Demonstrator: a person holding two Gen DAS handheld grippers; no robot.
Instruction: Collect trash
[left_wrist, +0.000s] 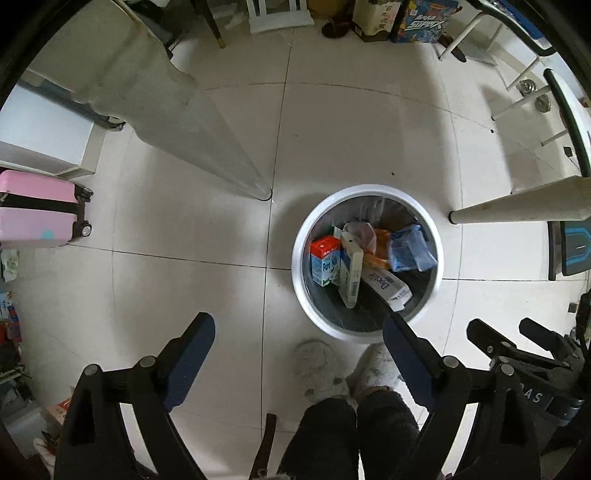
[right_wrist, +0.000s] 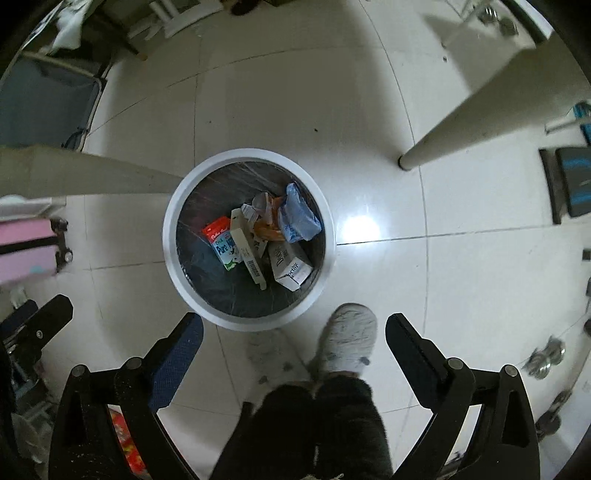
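A round white trash bin (left_wrist: 369, 190) (right_wrist: 251, 153) with a dark liner stands on the tiled floor. Inside lie a red and blue milk carton (left_wrist: 325, 262) (right_wrist: 221, 243), a long white box (left_wrist: 351, 269) (right_wrist: 247, 247), a white toothpaste box (left_wrist: 388, 284) (right_wrist: 291, 269), a blue plastic packet (left_wrist: 410, 247) (right_wrist: 299, 218) and an orange wrapper (left_wrist: 380, 251) (right_wrist: 267, 229). My left gripper (left_wrist: 297, 321) hangs open above the floor just left of the bin, nothing between its fingers. My right gripper (right_wrist: 293, 319) is open and empty above the bin's near rim.
Pale table legs (left_wrist: 207, 129) (right_wrist: 461, 114) stand on both sides of the bin. A pink suitcase (left_wrist: 37, 210) lies at the left. The person's dark trouser legs (left_wrist: 354, 432) and grey slippers (right_wrist: 347, 336) are just in front of the bin. Boxes line the far wall.
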